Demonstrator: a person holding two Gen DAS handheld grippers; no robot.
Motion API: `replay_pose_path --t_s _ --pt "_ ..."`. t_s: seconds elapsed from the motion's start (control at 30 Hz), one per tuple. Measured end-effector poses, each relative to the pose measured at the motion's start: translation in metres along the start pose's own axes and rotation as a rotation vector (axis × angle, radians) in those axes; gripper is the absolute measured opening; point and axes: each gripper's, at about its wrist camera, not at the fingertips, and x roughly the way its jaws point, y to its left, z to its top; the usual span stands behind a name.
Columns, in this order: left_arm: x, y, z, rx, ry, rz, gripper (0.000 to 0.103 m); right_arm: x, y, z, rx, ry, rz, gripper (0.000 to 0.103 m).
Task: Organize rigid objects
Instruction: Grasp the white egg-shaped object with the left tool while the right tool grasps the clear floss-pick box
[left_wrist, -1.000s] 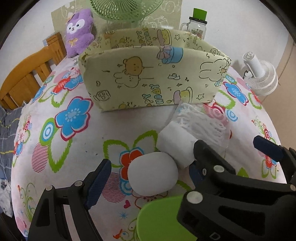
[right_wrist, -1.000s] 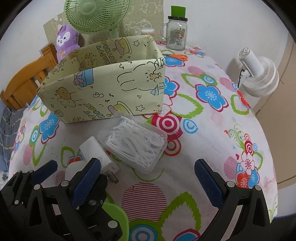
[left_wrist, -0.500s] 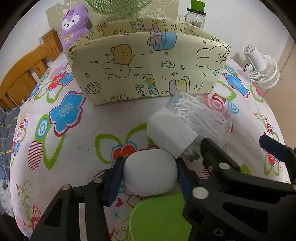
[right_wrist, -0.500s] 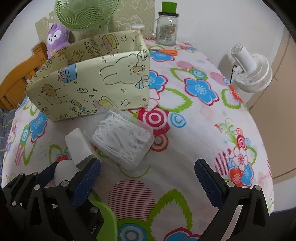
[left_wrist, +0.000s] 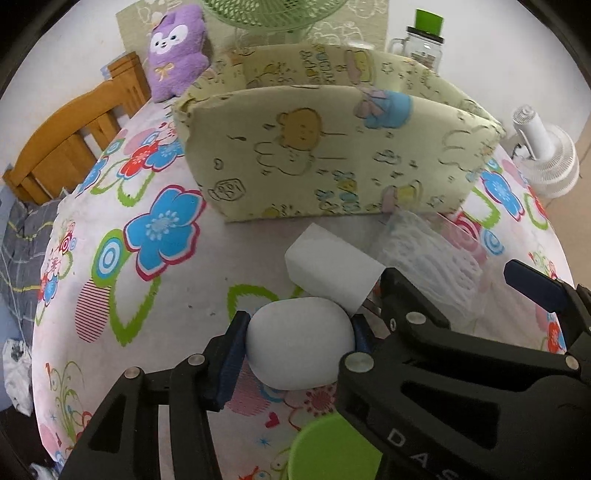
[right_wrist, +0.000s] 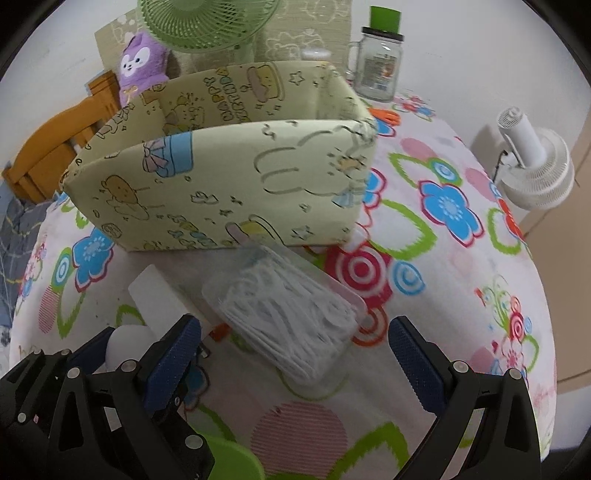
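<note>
My left gripper (left_wrist: 298, 341) is shut on a white rounded case (left_wrist: 299, 354), its blue pads pressing both sides just above the flowered tablecloth. A white charger block (left_wrist: 332, 266) lies right behind the case and touches it. To the right lies a clear box of white floss picks (right_wrist: 291, 317). My right gripper (right_wrist: 291, 332) stands open with that box between its fingers, the pads apart from it. The yellow fabric storage box (right_wrist: 229, 177) stands open-topped behind these things. In the right wrist view the left gripper (right_wrist: 122, 347) shows at the lower left, holding the case.
Behind the storage box stand a green fan (right_wrist: 207, 22), a purple plush toy (left_wrist: 177, 51) and a glass jar with a green lid (right_wrist: 376, 62). A white fan (right_wrist: 535, 162) stands beyond the table's right edge. A wooden chair (left_wrist: 66, 147) is at the left.
The left jaws, open around the white case a second ago, have closed on it. The right gripper has moved forward, and the floss-pick box now sits between its fingers.
</note>
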Motion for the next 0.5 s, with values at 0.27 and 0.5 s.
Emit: replay_pose_path --t_s 0.27,0.5 --pt "0.011 0.008 0.013 -0.027 0.008 0.019 0.057 0.009 0.011 0.015 -0.026 -0.004 0.022 0.103" --pt "0.020 0.014 0.019 -0.050 0.021 0.019 0.057 0.015 0.013 0.022 -0.027 -0.021 0.024 0.103"
